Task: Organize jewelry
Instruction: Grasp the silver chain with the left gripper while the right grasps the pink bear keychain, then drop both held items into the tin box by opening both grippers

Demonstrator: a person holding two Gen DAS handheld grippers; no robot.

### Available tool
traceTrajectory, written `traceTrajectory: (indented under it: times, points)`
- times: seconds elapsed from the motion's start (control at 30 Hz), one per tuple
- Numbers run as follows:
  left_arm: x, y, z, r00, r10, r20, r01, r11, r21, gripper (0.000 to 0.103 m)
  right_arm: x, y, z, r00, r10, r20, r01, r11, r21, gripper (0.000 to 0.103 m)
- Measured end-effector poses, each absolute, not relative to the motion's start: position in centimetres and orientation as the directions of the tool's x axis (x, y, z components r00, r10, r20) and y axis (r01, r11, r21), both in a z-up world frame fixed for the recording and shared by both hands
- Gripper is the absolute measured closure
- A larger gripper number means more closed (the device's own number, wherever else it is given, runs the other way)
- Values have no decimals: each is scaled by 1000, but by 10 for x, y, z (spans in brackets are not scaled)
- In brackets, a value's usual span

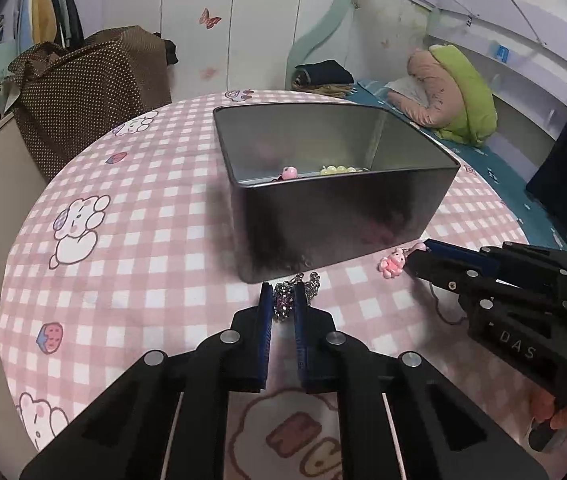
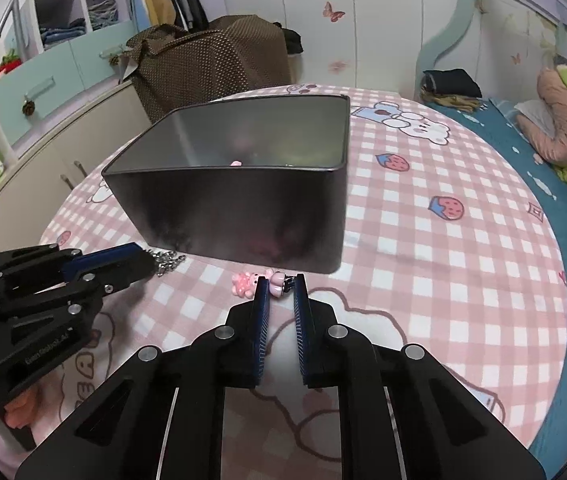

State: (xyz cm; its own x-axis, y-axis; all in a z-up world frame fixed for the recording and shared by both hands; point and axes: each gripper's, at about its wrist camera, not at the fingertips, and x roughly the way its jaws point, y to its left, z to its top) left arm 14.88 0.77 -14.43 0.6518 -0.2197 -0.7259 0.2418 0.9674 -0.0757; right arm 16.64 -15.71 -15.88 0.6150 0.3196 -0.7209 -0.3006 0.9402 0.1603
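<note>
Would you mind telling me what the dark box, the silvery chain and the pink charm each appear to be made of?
Dark box: probably sheet metal, with a smooth, dull-glossy finish; its thin walls show soft reflections. Silvery chain: likely metal, its small links glinting between the left gripper fingers. Pink charm: looks like glossy moulded plastic or resin, with rounded, shiny highlights; which one is unclear.

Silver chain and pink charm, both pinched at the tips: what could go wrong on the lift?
1. The left gripper holds the silver chain only at the fingertips; loose links may slip out or snag the tin.
2. The right gripper pinches the pink charm by one end; its bear dangles free and could catch the tin's wall.
</note>
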Motion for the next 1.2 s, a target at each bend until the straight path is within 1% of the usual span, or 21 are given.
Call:
traceTrajectory:
  times: [0.23, 0.33, 0.73, 0.8, 0.93, 0.97, 1.0, 1.03, 1.07, 1.1, 1.13, 1.17, 1.2]
  points:
    - [140, 12, -126, 684, -219, -696, 233, 969, -77, 94, 158, -164, -144, 640, 329, -694, -298, 939, 171, 90]
    - [136, 13, -110, 711, -217, -668, 232, 970, -69, 94, 153, -167, -131, 658, 333, -675, -303, 938, 167, 90]
    - [145, 8, -48, 792, -241, -561, 253, 966, -57, 94, 161, -165, -63, 744, 336, -578, -328, 937, 122, 90]
    - [152, 8, -43, 790, -248, -561, 257, 964, -64, 94, 167, -164, -55, 748, 349, -565, -335, 933, 132, 90]
    - [168, 8, -44, 769, -242, -591, 241, 967, -82, 94, 185, -162, -52, 733, 377, -567, -352, 922, 158, 89]
    - [172, 9, -47, 765, -240, -598, 236, 968, -87, 93, 188, -162, -52, 728, 386, -567, -353, 919, 172, 88]
    - [174, 8, -49, 763, -236, -602, 234, 969, -83, 90, 192, -162, -54, 721, 393, -570, -354, 917, 185, 88]
    - [177, 7, -53, 757, -215, -617, 222, 973, -66, 83, 197, -163, -57, 713, 385, -586, -341, 921, 190, 77]
    - [180, 6, -56, 751, -191, -632, 206, 977, -51, 59, 200, -163, -61, 713, 362, -601, -317, 930, 184, 40]
    - [183, 7, -61, 748, -161, -644, 179, 983, -37, 51, 201, -165, -63, 722, 329, -609, -284, 943, 174, 27]
    - [184, 9, -63, 748, -149, -646, 166, 985, -35, 49, 200, -169, -65, 746, 291, -599, -241, 956, 165, 22]
    - [185, 10, -65, 744, -145, -652, 160, 986, -37, 47, 199, -174, -65, 757, 290, -586, -233, 957, 173, 22]
    - [187, 12, -67, 740, -144, -657, 155, 987, -42, 41, 199, -178, -66, 753, 305, -584, -240, 952, 188, 22]
